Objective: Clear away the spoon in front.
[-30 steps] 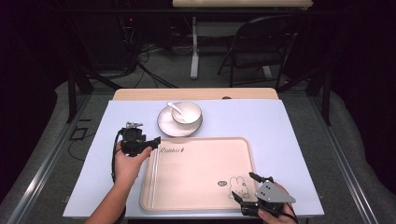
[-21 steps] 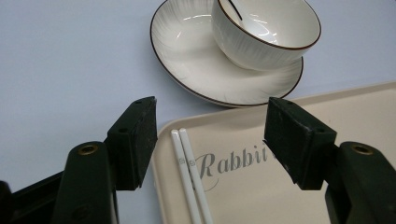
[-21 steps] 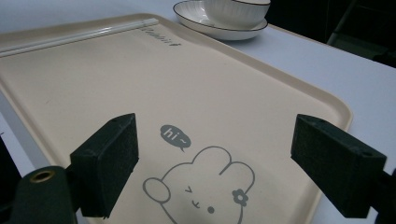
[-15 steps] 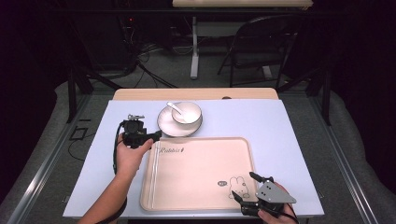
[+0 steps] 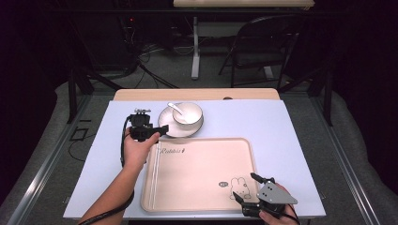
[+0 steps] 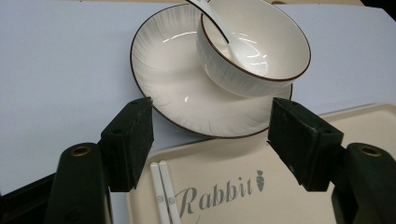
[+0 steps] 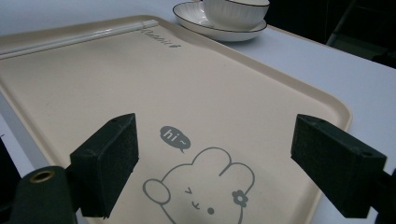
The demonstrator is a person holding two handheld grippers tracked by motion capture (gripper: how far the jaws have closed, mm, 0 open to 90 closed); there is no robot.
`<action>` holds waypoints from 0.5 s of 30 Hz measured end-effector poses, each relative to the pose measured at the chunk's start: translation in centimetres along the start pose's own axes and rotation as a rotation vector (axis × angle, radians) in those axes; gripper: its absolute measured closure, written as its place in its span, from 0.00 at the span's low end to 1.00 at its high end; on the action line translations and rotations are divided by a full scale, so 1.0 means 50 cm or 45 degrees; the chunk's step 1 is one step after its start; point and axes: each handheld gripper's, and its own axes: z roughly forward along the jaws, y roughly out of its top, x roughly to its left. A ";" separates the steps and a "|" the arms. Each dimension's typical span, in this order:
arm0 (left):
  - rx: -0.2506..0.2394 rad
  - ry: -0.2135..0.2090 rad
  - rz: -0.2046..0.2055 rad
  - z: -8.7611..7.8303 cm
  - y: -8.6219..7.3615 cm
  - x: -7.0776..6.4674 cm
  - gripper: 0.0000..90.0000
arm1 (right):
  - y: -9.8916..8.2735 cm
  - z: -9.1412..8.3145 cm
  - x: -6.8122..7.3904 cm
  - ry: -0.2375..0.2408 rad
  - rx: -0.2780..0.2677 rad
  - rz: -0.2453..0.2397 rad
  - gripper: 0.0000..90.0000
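Since a second ago we are moving our left claw (image 5: 162,129) toward the plate (image 6: 173,93); its jaws have just been opening, nothing between them. Our right claw (image 5: 246,187) is hovering open, empty. We should be straddling the rim squarely before closing.

Wooden table (image 5: 141,94), top mostly under pale blue-white sheet (image 5: 291,131). On sheet: beige tray (image 5: 197,187) near front edge, long side across; white plate (image 5: 165,129) with dark rim just behind tray's far left corner, rim close to tray edge. Tray printed with "Rabbit" at far left and a rabbit drawing at near right. Strip of bare wood along far edge behind sheet. Rest of sheet bare.
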 end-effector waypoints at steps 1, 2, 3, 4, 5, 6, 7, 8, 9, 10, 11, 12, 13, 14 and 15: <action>0.002 0.001 0.000 0.001 0.002 0.000 0.35 | 0.000 0.000 0.000 0.000 0.000 0.000 0.16; 0.007 0.004 0.002 0.003 0.005 0.000 0.35 | 0.000 0.000 0.000 0.000 0.001 0.001 0.16; 0.007 0.006 -0.001 0.005 0.008 0.001 0.35 | 0.000 0.000 0.000 0.000 0.001 0.001 0.16; 0.007 0.012 0.002 0.007 0.011 0.001 0.34 | 0.000 0.000 0.000 0.000 0.002 0.002 0.16; 0.003 0.019 -0.005 0.009 0.014 0.001 0.34 | 0.000 0.000 0.000 0.000 0.002 0.002 0.16; 0.005 0.023 -0.005 0.010 0.017 0.003 0.34 | 0.000 0.000 0.000 0.000 0.003 0.002 0.16; 0.007 0.026 -0.011 0.012 0.020 0.003 0.34 | 0.000 0.000 0.000 0.000 0.003 0.003 0.16; 0.006 0.026 -0.015 0.014 0.023 0.005 0.34 | 0.000 0.000 0.000 0.000 0.003 0.003 0.16; 0.002 0.033 -0.021 0.016 0.025 0.005 0.34 | 0.000 0.000 -0.001 -0.001 0.003 0.002 0.16; 0.000 0.038 -0.023 0.018 0.028 0.006 0.34 | 0.000 0.000 -0.001 -0.001 0.003 0.002 0.16; 0.001 0.040 -0.024 0.021 0.031 0.007 0.34 | 0.000 0.000 -0.001 -0.001 0.003 0.003 0.16; 0.005 0.046 -0.019 0.022 0.034 0.008 0.34 | 0.000 0.000 -0.001 0.000 0.003 0.004 0.16; 0.006 0.053 -0.024 0.025 0.038 0.009 0.34 | 0.000 0.000 -0.001 0.000 0.003 0.004 0.16; 0.007 0.058 -0.026 0.028 0.041 0.010 0.33 | 0.000 0.000 -0.001 -0.001 0.003 0.005 0.16; 0.006 0.062 -0.032 0.030 0.044 0.012 0.33 | 0.000 0.000 -0.001 -0.001 0.001 0.007 0.16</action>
